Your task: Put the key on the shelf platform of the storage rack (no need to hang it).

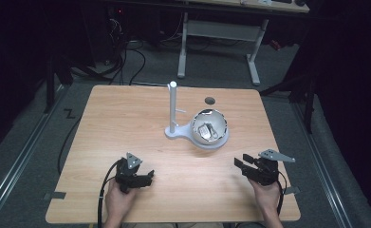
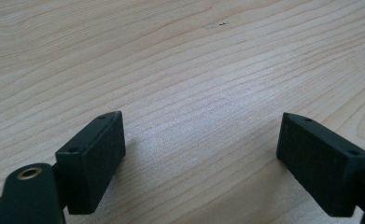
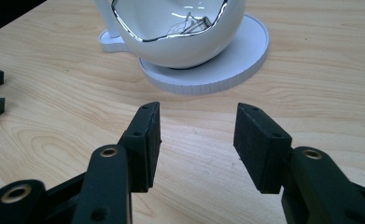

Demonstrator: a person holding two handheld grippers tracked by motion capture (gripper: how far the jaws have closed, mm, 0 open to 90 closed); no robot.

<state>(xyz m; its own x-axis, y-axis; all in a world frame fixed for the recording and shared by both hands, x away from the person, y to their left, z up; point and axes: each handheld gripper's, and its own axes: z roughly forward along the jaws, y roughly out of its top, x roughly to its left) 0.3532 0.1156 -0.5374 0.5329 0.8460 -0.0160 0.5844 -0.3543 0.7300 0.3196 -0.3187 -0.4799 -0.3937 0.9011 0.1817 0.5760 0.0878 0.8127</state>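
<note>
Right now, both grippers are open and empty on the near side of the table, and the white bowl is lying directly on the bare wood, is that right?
Not quite: the white bowl sits on a round white base, not on bare wood, as the right gripper view shows. Both the left gripper and right gripper are open and empty.

Wooden table (image 1: 126,123) carries a white stand (image 1: 178,132) with bowl (image 1: 210,129).

Both grippers are black. The left gripper (image 1: 147,178) and right gripper (image 1: 240,164) each carry a grey three-cornered plate and a trailing black cable. Jaw pads (image 3: 259,144) are rectangular, apparently grid-textured, with small screw holes; linkages show brass-coloured rivets. Forearms bare.
</note>
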